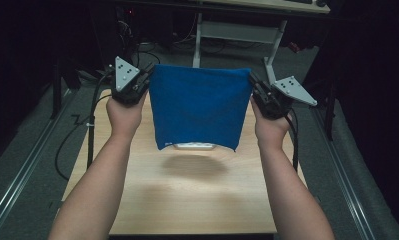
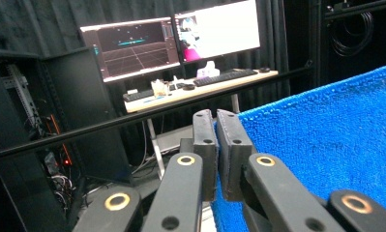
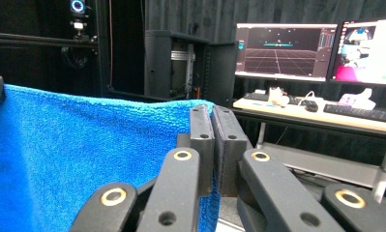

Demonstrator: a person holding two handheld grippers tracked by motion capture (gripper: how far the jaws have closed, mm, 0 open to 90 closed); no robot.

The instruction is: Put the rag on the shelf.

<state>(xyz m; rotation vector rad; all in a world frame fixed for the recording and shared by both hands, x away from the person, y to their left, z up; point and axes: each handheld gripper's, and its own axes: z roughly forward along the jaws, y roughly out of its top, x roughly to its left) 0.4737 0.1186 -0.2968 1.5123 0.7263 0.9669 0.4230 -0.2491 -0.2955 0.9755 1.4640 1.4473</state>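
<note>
A person's two hands hold a blue towel (image 1: 199,107) stretched in the air above a wooden table (image 1: 187,200). The left claw (image 1: 146,80) is clamped on the towel's upper left corner and the right claw (image 1: 253,87) on its upper right corner, so the top edge runs taut between them and the cloth hangs down as a flat sheet. The towel's lower edge hangs clear of the table, casting a soft shadow (image 1: 192,165) on the wood on the near side. A pale flat object (image 1: 194,146), too hidden to identify, shows on the table just under that edge.

In the left gripper view, the left claw (image 2: 215,118) has its jaws closed together on the towel's (image 2: 326,145) corner, the cloth spreading away to the right. In the right gripper view, the right claw (image 3: 212,112) is likewise closed on the towel's (image 3: 74,159) corner, the cloth spreading to the left.

Beyond the table stands a desk (image 3: 316,116) with two lit monitors (image 3: 282,50) and a keyboard (image 2: 224,77).
</note>
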